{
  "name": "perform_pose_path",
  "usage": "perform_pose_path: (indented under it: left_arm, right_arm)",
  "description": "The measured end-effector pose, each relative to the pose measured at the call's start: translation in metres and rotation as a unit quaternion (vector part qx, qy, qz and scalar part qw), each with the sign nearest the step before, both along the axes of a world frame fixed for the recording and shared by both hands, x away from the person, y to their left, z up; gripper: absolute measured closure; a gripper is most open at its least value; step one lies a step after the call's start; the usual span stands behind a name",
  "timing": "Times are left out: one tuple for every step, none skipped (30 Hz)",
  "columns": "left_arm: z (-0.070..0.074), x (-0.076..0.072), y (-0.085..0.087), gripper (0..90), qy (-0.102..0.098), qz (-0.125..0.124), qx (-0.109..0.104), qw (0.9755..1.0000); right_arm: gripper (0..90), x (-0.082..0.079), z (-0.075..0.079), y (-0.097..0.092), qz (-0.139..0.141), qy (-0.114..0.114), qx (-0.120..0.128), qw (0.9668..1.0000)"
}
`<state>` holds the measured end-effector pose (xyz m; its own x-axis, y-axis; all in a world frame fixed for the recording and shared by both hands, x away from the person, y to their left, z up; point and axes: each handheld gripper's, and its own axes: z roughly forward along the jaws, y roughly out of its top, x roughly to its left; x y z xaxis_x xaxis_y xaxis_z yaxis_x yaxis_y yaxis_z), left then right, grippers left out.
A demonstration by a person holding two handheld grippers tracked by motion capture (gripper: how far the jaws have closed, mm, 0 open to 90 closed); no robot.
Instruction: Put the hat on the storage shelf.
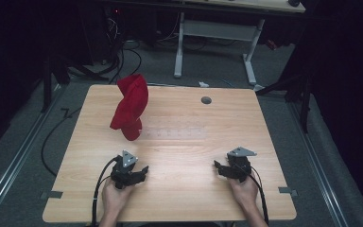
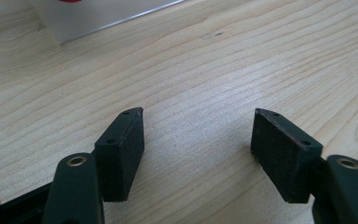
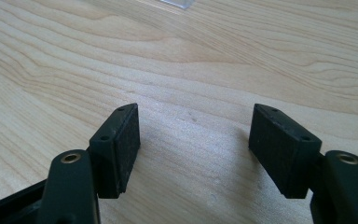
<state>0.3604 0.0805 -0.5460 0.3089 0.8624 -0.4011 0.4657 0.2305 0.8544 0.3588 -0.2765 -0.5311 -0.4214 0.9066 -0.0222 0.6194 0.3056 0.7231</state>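
Note:
A red cloth stands bunched up and twisted on the far left part of the wooden table, over one end of a clear flat strip. My left gripper rests low over the near left of the table, held by a hand, jaws spread with only bare wood between them. My right gripper sits at the near right, likewise open over bare wood. Both are well short of the cloth. A corner of the clear strip shows ahead of the left gripper.
A small grey round hole cover sits near the table's far edge. Black cables trail from both grippers off the near edge. A white desk frame and cables stand on the floor beyond the table.

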Motion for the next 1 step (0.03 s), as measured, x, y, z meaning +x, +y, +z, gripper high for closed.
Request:
perform_pose_path:
  left_arm:
    - [0.0,-0.0001,-0.0002,34.5,0.001,-0.002,-0.001,1.0]
  right_arm:
    - [34.1,0.0,0.0,0.0,0.0,0.0,0.0,1.0]
